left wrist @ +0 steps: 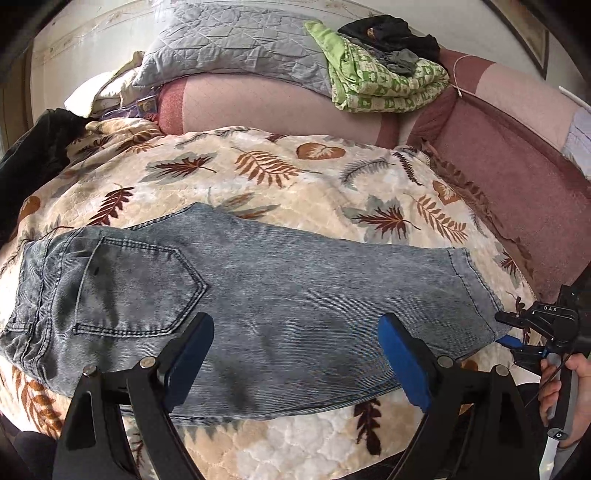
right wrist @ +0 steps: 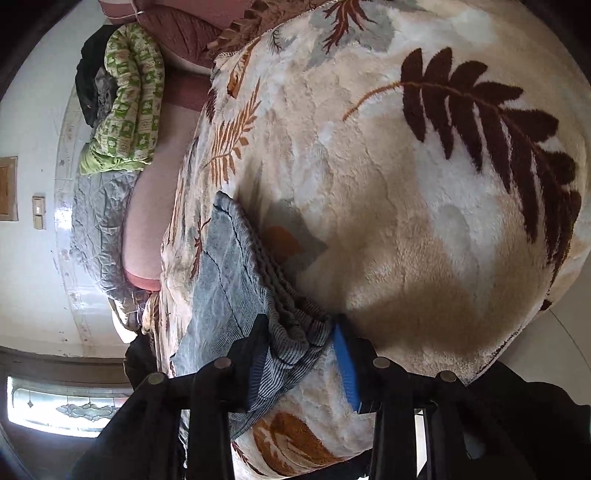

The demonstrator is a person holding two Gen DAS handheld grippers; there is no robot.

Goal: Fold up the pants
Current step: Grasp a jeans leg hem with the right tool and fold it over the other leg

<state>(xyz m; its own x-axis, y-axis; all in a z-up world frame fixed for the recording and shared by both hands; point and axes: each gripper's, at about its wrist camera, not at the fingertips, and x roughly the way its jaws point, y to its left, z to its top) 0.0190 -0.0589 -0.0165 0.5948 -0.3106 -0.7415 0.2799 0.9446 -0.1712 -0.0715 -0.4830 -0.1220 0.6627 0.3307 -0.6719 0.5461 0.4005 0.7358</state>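
Note:
Faded blue jeans [left wrist: 277,295] lie flat, folded lengthwise, on a cream blanket with brown leaf prints [left wrist: 295,173]; the back pocket and waistband are at the left, the leg hems at the right. My left gripper [left wrist: 295,354] hangs open over the middle of the legs, its blue pads wide apart and touching nothing. My right gripper [left wrist: 513,328] holds the near corner of the hems. In the right wrist view that gripper [right wrist: 301,354] is shut on the bunched hem layers of the jeans [right wrist: 225,280], just above the blanket [right wrist: 406,221].
A grey quilted pillow [left wrist: 236,48], a green patterned quilt [left wrist: 384,81] and black clothes [left wrist: 391,33] are piled at the back. Pink bedding [left wrist: 517,166] runs along the right. A dark garment [left wrist: 33,155] lies at the left edge. A hand [left wrist: 557,387] holds the right gripper.

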